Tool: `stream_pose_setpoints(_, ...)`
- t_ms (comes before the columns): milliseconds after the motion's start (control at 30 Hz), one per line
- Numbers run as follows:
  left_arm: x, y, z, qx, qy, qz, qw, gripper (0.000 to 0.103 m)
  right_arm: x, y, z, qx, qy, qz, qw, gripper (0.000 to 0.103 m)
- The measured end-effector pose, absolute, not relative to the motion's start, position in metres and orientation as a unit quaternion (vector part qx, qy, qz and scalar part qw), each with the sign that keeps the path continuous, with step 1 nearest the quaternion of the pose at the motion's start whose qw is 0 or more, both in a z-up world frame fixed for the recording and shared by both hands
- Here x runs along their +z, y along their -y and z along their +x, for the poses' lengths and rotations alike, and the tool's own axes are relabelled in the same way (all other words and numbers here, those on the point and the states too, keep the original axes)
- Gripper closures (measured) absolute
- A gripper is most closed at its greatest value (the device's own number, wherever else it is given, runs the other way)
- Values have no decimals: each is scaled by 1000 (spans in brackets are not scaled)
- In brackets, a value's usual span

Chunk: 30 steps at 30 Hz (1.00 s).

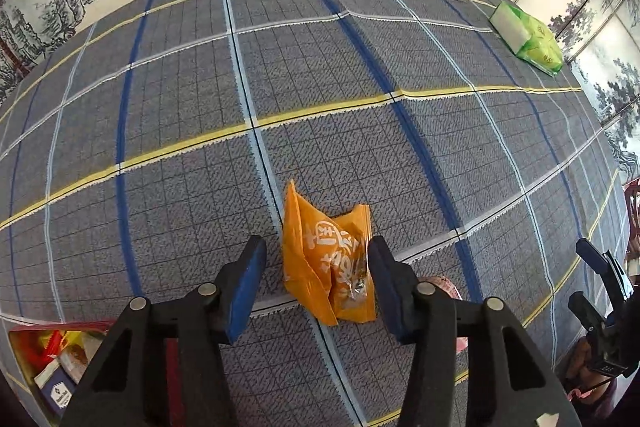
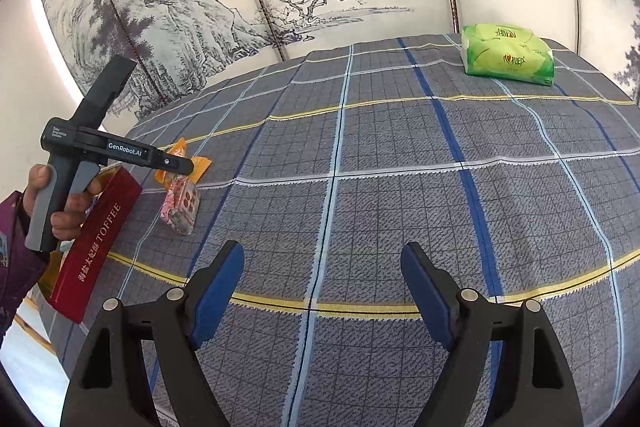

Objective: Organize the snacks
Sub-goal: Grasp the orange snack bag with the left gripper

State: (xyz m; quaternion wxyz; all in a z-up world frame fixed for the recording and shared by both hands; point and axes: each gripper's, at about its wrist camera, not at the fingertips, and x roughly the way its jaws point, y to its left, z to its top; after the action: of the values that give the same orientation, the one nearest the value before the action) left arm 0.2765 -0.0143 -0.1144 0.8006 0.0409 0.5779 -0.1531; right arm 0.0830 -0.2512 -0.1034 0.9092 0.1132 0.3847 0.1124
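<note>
Task barely under way, judging by the spread of things. Left tongs (image 1: 316, 287) wide open, straddling an orange snack packet (image 1: 328, 267) lying on the plaid tabletop (image 1: 360, 67) — right pad close against the packet's edge, left pad well apart from it, nothing gripped yet. Just beyond the right finger, at about 4 o'clock from the packet, a sliver of a pink snack packet (image 1: 446, 285), seen properly from the right wrist camera (image 2: 181, 205), lying beside the orange one. Down at 7 o'clock in the left view, a red box (image 1: 60, 359) with several packets already inside; from the right camera a red side panel marked TOFFEE (image 2: 96, 243) — probably the collecting place, so some sorting appears done. Right tongs (image 2: 322, 283) also wide open, hanging over bare cloth, holding nothing. Far off at 1 o'clock, a green tissue pack (image 2: 506, 55) near the tabletop's back edge — likely no part of the job. Left to do: orange and pink packets, both loose on the cloth.
</note>
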Motion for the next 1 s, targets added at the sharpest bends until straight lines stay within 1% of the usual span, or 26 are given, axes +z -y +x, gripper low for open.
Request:
stream_pose_setpoints(67, -119, 18, 277, -154, -585, 43, 795, 65, -104, 251, 84, 112, -386, 112, 909, 22)
stream_pose_setpoints(133, -118, 21, 274, -151, -576, 52, 802, 67, -104, 251, 84, 111, -387, 112, 908, 21)
stream_pose_setpoints(200, -116, 24, 270, -147, -568, 60, 808, 73, -104, 251, 85, 111, -389, 112, 908, 21)
stream_pose_setpoints(233, -114, 27, 268, -142, -564, 69, 810, 74, -104, 251, 86, 110, -389, 113, 908, 21)
stream_pose_setpoints(300, -103, 28, 259, -118, -547, 79, 825, 74, -105, 251, 86, 108, -391, 113, 907, 21)
stream_pose_setpoints(400, -75, 20, 236, -126, -518, 35, 845, 74, -106, 251, 87, 107, -394, 113, 906, 21)
stream_pose_setpoints(500, -44, 15, 195, -117, -483, 25, 867, 73, -106, 250, 87, 106, -393, 110, 907, 20)
stream_pose_setpoints(667, -14, 5, 136, -115, -448, 22, 886, 73, -100, 243, 83, 119, -379, 94, 913, 21)
stream_pose_setpoints(767, -1, -3, 108, -113, -430, 21, 896, 73, -97, 221, 86, 168, -384, 96, 903, 21)
stream_pose_setpoints(833, 6, -6, 94, -108, -420, 31, 901, 73, -92, 196, 91, 201, -381, 79, 899, 21)
stream_pose_setpoints(1000, 13, -21, 69, -104, -415, 17, 904, 73, -84, 137, 120, 251, -380, 47, 889, 21)
